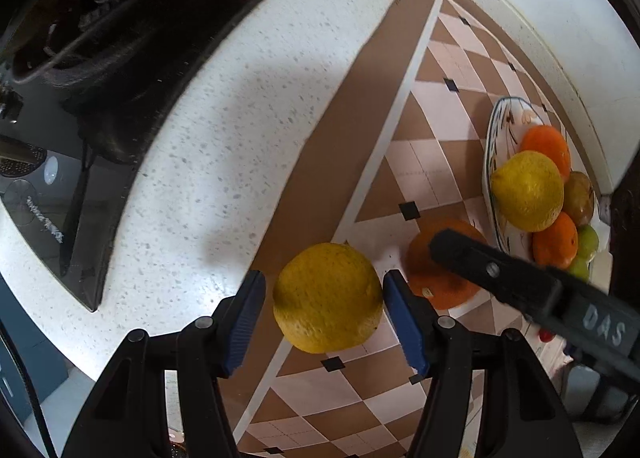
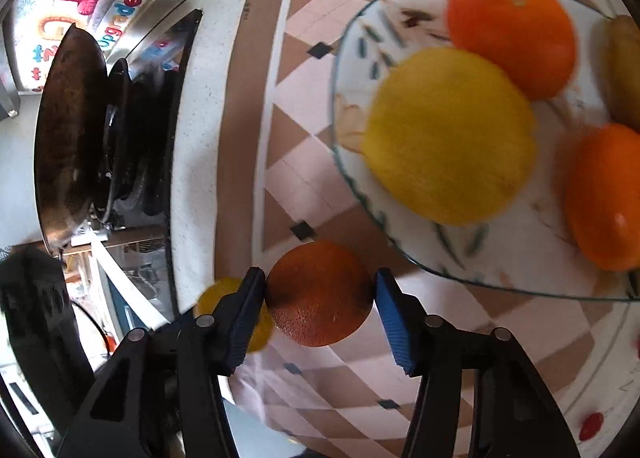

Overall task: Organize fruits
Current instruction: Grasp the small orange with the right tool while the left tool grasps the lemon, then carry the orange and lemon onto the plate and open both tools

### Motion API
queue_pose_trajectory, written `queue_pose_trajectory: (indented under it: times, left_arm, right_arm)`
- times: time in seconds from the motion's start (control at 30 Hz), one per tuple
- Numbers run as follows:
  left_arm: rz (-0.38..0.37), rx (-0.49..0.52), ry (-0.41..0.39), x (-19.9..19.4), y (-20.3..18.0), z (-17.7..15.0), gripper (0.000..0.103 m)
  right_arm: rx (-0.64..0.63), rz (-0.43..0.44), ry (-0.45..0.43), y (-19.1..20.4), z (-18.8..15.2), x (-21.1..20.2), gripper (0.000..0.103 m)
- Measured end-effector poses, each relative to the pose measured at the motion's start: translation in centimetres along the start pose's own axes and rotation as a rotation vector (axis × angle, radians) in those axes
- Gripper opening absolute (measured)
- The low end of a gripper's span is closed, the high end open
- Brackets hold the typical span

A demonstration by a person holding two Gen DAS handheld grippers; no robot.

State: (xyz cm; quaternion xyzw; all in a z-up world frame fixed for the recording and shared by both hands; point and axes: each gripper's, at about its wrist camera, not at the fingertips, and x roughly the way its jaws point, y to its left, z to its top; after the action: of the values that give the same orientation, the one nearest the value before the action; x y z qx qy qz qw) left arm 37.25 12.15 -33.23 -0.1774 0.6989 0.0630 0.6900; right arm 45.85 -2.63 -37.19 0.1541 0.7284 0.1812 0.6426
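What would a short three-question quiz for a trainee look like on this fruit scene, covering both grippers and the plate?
1. True or false: the left gripper has a yellow fruit between its fingers.
2. Which fruit sits between the right gripper's fingers? A) a green apple B) the orange C) a banana
3. Fill in: the fruits already gathered lie on the patterned ______.

Key
1. True; small gaps show on both sides of the fruit, so the fingers are not yet clamped.
2. B; one pad touches it, the other stands just off.
3. plate, which holds another yellow fruit and two oranges.
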Motion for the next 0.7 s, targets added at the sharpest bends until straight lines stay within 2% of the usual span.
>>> queue_pose_trajectory:
  times: [0.2, 0.3, 0.4, 0.57, 0.7]
  left_arm:
    - [0.043, 0.065, 0.054, 1.8, -0.9, -0.5, 0.057]
    - [0.084, 0.108, 0.023, 1.7, -1.8, -1.1, 0.056]
    - [0.056, 0.104, 0.038, 1.7, -2.4, -2.1, 0.056]
    - [0.039, 0.192, 0.072, 1.8, -5.2, -5.8, 0.056]
    - [0.084, 0.258, 0.063, 2.6, -7.3, -7.6, 0.056]
  right_arm:
    - [-0.018, -0.063, -0.016, -3.4, -3.6, -2.7, 0.059]
    - [-0.018, -0.097, -0.016, -4.9, -5.2, -3.1, 0.059]
    - [-0.011, -0.125, -0.025, -6.4, -6.7, -3.6, 0.059]
    - [-0.016, -0.190, -0.048, -8.8, -9.0, -4.9, 0.059]
    - [0.006, -0.145, -0.057, -10.3, -9.6, -5.2, 0.059]
